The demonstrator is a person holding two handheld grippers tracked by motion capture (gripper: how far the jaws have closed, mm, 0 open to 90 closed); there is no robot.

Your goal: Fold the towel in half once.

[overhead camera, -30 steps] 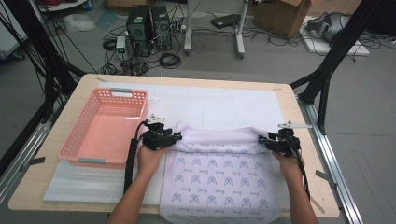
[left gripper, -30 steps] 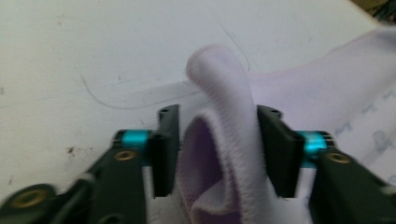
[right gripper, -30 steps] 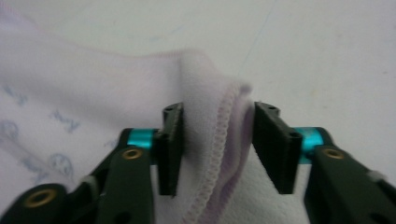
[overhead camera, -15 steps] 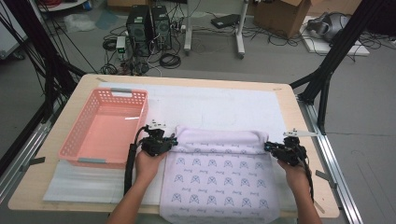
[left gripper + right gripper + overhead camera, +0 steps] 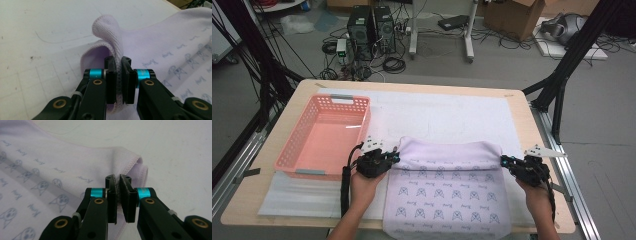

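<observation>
White-padded table (image 5: 452, 107), pink basket (image 5: 324, 137). My left gripper (image 5: 393, 158) and right gripper (image 5: 506, 161) each pinch the lilac towel (image 5: 447, 192); its near edge apparently overhangs, cut off.

A grey floor (image 5: 592, 100) is stretching behind the wooden table (image 5: 522, 125); cables (image 5: 392, 62) are sprawling there. Two computer towers (image 5: 371, 27) are standing beside a cardboard box (image 5: 512, 17).

Both forearms reach forward, left gripper (image 5: 395, 158) and right gripper (image 5: 505, 161) fingers clamped.
</observation>
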